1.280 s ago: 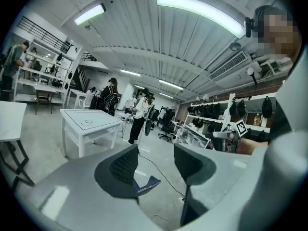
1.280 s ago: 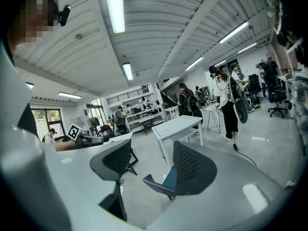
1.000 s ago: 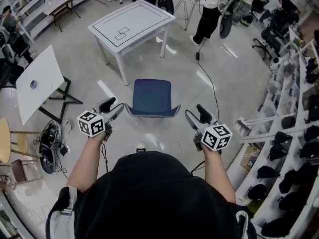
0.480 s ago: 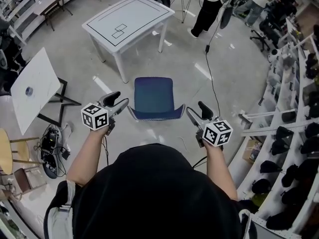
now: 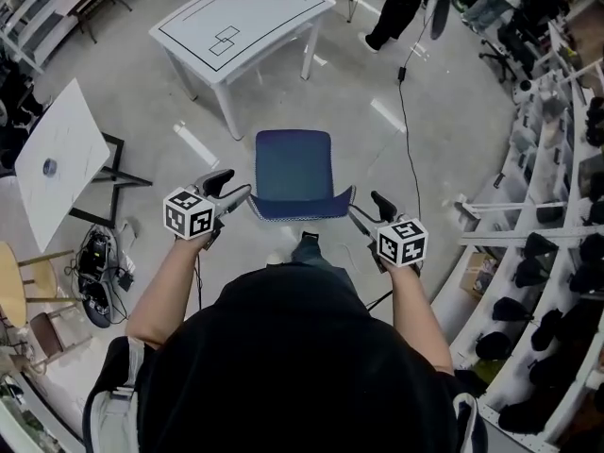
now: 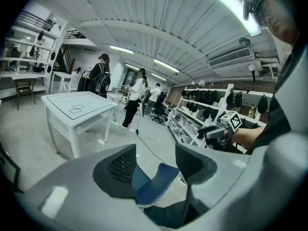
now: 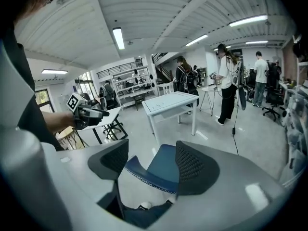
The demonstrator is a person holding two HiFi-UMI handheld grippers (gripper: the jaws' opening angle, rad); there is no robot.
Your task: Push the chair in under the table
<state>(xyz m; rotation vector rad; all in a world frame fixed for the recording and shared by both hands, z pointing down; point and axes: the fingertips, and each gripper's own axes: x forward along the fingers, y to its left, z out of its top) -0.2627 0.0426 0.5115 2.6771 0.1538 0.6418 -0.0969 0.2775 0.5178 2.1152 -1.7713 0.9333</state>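
Possibly untouched, the chair [image 5: 293, 173] back's corners sit within wide left tongs [image 5: 236, 186] and just-opening right tongs [image 5: 369, 209].

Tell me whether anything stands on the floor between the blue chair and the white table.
Nothing visible does: the floor between the chair and the table is bare. A black cable lies on the floor off to the chair's right, outside that path.
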